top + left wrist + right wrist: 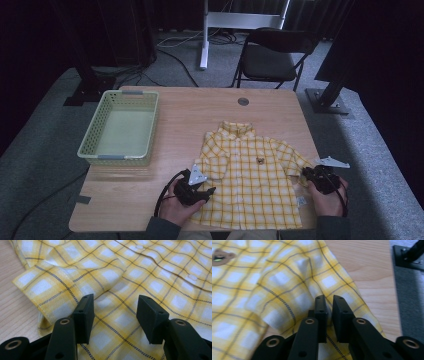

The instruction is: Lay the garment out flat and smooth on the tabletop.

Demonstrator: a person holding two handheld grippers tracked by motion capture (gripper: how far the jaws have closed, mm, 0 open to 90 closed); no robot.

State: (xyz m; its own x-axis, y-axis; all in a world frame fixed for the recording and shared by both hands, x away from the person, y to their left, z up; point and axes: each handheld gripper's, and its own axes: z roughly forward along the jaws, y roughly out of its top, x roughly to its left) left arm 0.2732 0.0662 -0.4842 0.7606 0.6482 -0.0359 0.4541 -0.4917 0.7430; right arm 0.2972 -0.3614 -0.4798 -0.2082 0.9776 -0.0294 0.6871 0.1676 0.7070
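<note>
High view: yellow checked shirt [250, 175] lies flat, front up, near my edge of the table [200, 107], so both sleeves are within reach. Green basket [121, 127] stands well apart at far left, presumably the destination. My left gripper [200, 189] sits at the shirt's left sleeve, my right gripper [316, 177] at the right one.

Left gripper view: jaws spread over the cloth beside the sleeve hem, gripping nothing, poised to bite.

Right gripper view: jaws nearly together, pinching the sleeve fabric [329, 285], ready for folding, I judge.
</note>
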